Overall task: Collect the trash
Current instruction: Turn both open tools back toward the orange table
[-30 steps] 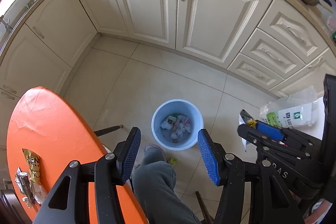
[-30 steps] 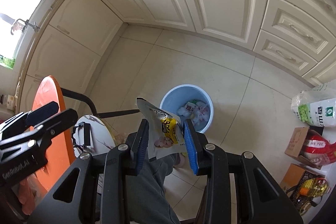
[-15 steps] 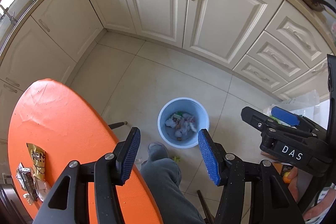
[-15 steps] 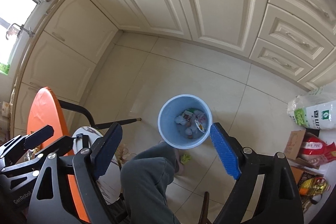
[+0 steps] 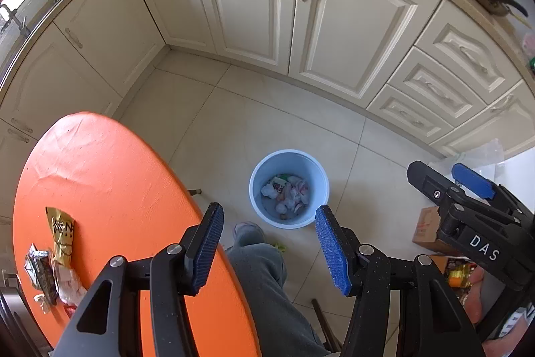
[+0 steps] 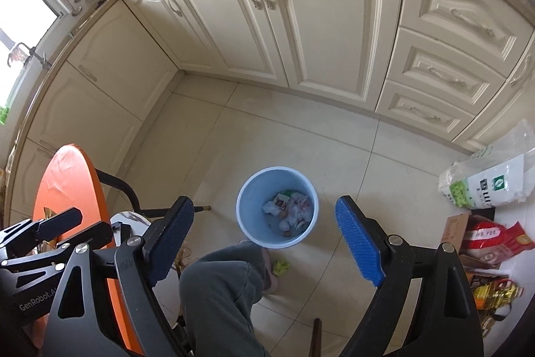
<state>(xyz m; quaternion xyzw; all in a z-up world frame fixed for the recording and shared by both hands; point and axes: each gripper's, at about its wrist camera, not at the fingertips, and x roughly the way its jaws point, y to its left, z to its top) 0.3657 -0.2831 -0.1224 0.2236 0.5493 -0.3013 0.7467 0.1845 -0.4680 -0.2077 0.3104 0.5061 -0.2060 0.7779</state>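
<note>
A light blue bin (image 5: 264,169) stands on the tiled floor with several crumpled wrappers and tissues (image 5: 287,193) inside; the right wrist view shows it too (image 6: 241,206). My right gripper (image 6: 264,206) hangs above the bin, open and empty. My left gripper (image 5: 269,223) is open as well, with nothing between its pads, over the edge of the orange table (image 5: 100,183). At the table's near left lie a gold wrapper (image 5: 62,233), a silver wrapper (image 5: 40,270) and crumpled paper (image 5: 70,286). A yellow-green scrap (image 6: 281,266) lies on the floor beside a person's foot.
A person's grey trouser leg (image 6: 217,296) reaches toward the bin. At the right stand a white sack (image 6: 488,183), a cardboard box (image 6: 454,226), a red bag (image 6: 485,236) and an oil bottle (image 6: 495,290). Cream cabinets (image 6: 301,22) line the far side. A black chair frame (image 6: 117,183) stands by the table.
My right gripper opened and let go of a yellow snack packet, which dropped into the bin. Both grippers rose a little, and the left one shifted so that more of the table shows.
</note>
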